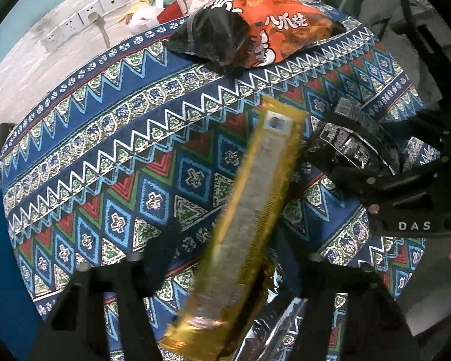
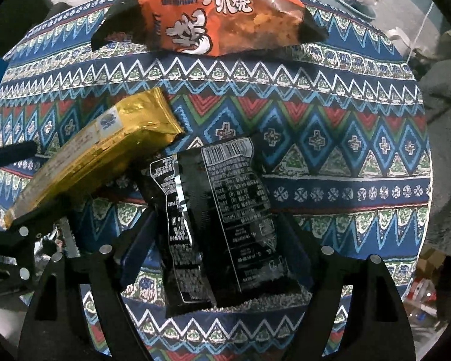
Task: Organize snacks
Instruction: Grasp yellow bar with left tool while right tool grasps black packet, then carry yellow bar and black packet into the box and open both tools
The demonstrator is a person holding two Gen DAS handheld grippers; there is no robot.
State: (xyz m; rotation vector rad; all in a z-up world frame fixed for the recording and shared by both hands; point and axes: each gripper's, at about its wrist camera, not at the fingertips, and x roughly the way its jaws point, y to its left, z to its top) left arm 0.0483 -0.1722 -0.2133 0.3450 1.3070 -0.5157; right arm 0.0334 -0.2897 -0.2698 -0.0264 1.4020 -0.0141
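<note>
The left tongs (image 1: 225,273) point steeply down at the bench (image 1: 111,162) and are closed on the long gold packet (image 1: 249,210). The right wrist view shows a black finger under the packet's near end and the packet tilted up off the patterned cloth (image 2: 330,138), so I judge it gripped and lifted. A crinkled silver wrapper (image 1: 273,322) lies just below these tongs.

The right tongs (image 2: 216,240) point straight down with their jaws spread wide to either side of the black packet (image 2: 225,219), which lies flat on the cloth. The fingers (image 2: 135,246) stand at its edges; no squeeze on it shows, so I read them as open around it, not gripping.

Beyond both tongs, at the far edge of the bench, the large orange bag (image 2: 213,21) lies untouched.

No tray, box or neat row shows anywhere. By my judgement the sorting is at an early stage: one snack in hand, one about to be taken, one waiting.
</note>
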